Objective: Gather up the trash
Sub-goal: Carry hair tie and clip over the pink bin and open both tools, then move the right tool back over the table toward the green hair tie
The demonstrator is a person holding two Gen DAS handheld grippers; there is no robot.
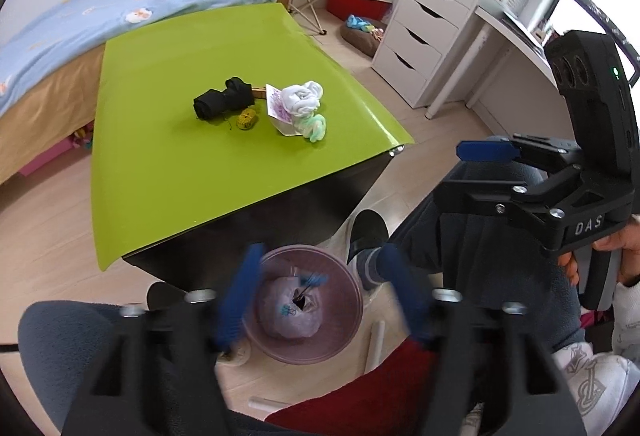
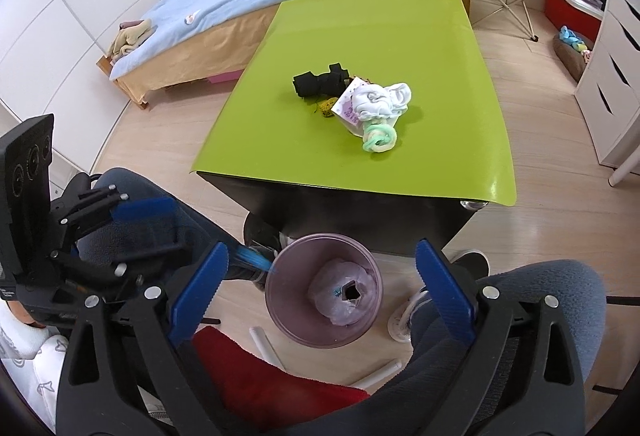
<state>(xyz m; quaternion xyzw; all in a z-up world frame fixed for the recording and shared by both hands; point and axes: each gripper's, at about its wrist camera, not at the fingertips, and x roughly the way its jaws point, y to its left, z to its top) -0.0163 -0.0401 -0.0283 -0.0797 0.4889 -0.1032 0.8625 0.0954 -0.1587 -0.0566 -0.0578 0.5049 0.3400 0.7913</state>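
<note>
one purple bin [image 2: 324, 300] sits low in the centre of both my wrist views, mouth tilted up toward me, one crumpled plastic bag [image 2: 346, 298] in its bottom, with a small blue scrap by its near rim that i cannot make out. on the green table [image 2: 400, 47] mid-frame lie five loose things in a cluster: a black roll [image 2: 320, 81] with its long axis left to right, a yellow lump [image 1: 247, 119], a patterned paper [image 1: 276, 107], a white cloth [image 2: 382, 97] and a pastel ring [image 2: 379, 139]. my left gripper [image 1: 320, 298] and my right gripper [image 2: 322, 292] both angle down over the bin with jaws wide apart and nothing between them, a hand [image 1: 608, 256] gripping the right one's handle at right of the left view.
</note>
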